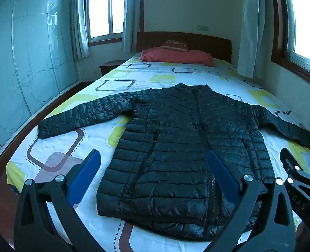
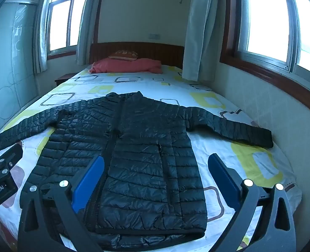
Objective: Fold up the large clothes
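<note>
Blue-padded and spread wide, my left gripper (image 1: 155, 174) hangs above the hem of the black quilted puffer jacket (image 1: 175, 147), holding nothing. My right gripper (image 2: 156, 177) is just as wide apart and equally bare, poised over the same hem a little further to the right; its black frame shows at the edge of the left wrist view. That jacket lies flat and front-up on the bed sheet patterned with yellow and brown rounded squares (image 1: 56, 147), zip closed, collar towards the headboard. Both sleeves stretch straight out to either side, the right cuff (image 2: 262, 139) near the wall under the window. A pink pillow (image 2: 127, 66) sits at the dark wooden headboard (image 2: 155, 50), well apart from the jacket.
</note>
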`<state>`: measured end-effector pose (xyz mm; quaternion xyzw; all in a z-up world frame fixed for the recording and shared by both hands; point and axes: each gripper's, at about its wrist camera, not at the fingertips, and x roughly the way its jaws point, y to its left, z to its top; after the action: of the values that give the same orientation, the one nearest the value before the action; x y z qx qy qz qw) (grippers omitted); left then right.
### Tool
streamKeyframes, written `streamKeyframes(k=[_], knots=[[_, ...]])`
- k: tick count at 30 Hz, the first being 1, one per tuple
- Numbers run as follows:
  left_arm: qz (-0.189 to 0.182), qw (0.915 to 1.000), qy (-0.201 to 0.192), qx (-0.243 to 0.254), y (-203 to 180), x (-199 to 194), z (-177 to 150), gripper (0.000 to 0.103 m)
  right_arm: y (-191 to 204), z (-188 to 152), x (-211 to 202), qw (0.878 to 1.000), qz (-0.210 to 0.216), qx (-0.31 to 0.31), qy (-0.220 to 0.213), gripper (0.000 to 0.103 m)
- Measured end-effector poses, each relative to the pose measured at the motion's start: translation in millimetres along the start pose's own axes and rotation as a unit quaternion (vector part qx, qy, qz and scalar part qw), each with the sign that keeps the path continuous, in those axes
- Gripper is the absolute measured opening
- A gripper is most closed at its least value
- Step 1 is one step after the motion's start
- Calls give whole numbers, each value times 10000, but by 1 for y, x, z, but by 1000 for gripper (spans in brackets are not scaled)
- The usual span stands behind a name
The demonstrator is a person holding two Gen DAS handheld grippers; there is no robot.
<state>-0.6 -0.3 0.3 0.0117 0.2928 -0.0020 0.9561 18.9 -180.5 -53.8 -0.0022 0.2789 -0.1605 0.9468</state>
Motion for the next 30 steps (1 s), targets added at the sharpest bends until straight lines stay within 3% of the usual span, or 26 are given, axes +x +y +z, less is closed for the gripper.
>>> streamKeyframes(k=[30], knots=[[-142,9999,79,6,-7,-3,3,101,1,1,-1,10000,2,16,-55,98]])
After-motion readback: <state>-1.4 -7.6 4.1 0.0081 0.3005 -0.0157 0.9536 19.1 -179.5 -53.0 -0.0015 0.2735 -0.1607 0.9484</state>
